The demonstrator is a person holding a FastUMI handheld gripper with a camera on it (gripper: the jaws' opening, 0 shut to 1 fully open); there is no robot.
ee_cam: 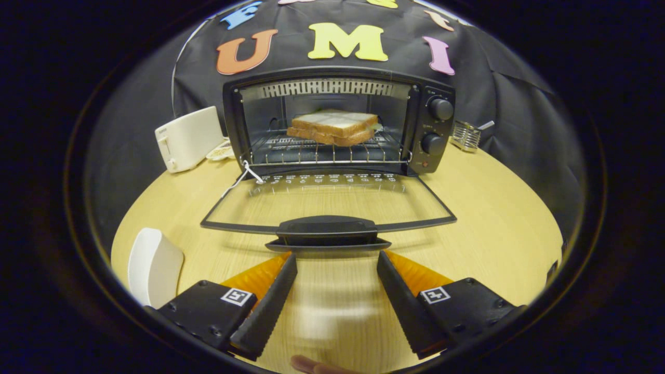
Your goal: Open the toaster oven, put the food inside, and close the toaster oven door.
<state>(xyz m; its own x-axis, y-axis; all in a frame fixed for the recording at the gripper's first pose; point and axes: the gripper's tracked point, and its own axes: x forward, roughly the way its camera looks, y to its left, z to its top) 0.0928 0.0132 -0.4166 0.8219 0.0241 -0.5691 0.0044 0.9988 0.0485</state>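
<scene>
toast is sitting on the rack inside the oven, so loading looks done. door is lying flat open over the worktop; i'm holding my claw wide and empty just short of its handle, closing left.

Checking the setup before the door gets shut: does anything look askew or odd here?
Nothing stands out. The toasted sandwich sits flat on the wire rack inside the black toaster oven; its glass door lies fully open, and the gripper fingers are open before the door handle.
</scene>
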